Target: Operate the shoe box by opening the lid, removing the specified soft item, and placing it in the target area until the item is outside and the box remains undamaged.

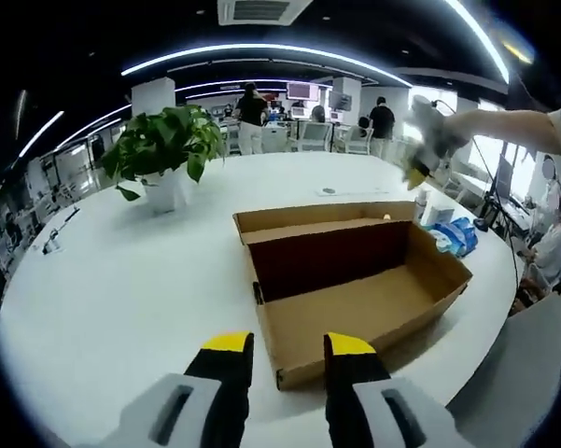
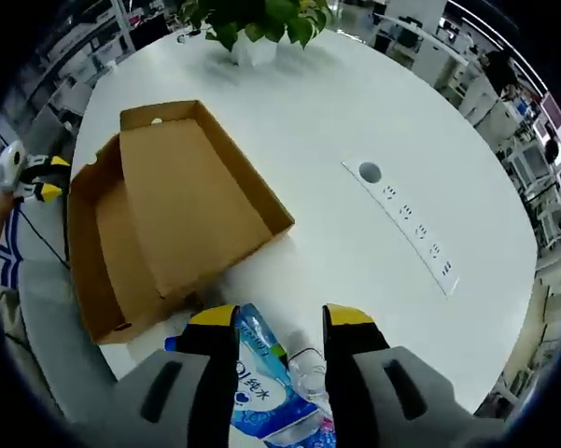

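**Box open, soft pack hovering near the table's edge**

Left gripper (image 1: 287,359) sits low at 6 o'clock in the left gripper view, tongs apart with nothing between them, pointed straight at the near wall of the shoe box (image 1: 355,308). The box lies open and looks empty inside, its lid folded back at 12 o'clock.

Over in the right gripper view, the right gripper (image 2: 278,329) has its tongs either side of the blue-and-white soft pack (image 2: 261,378). Whether they are actually pinching it or merely straddling it, I cannot tell. So the item is out of the box, just beside its corner at 6 o'clock.

Now the risks. That pack looks slippery and floppy; a light pinch could let it slide free, and the table edge curves close by on the near side, so a drop there may go to the floor. A low swing could also clip the cardboard corner and crease the wall.

Room to move? Plenty of bare white table (image 2: 355,112) from 12 to 3 o'clock, with only the power strip (image 2: 406,224) at 2 o'clock and the potted plant (image 2: 252,23) at 12 to steer around.
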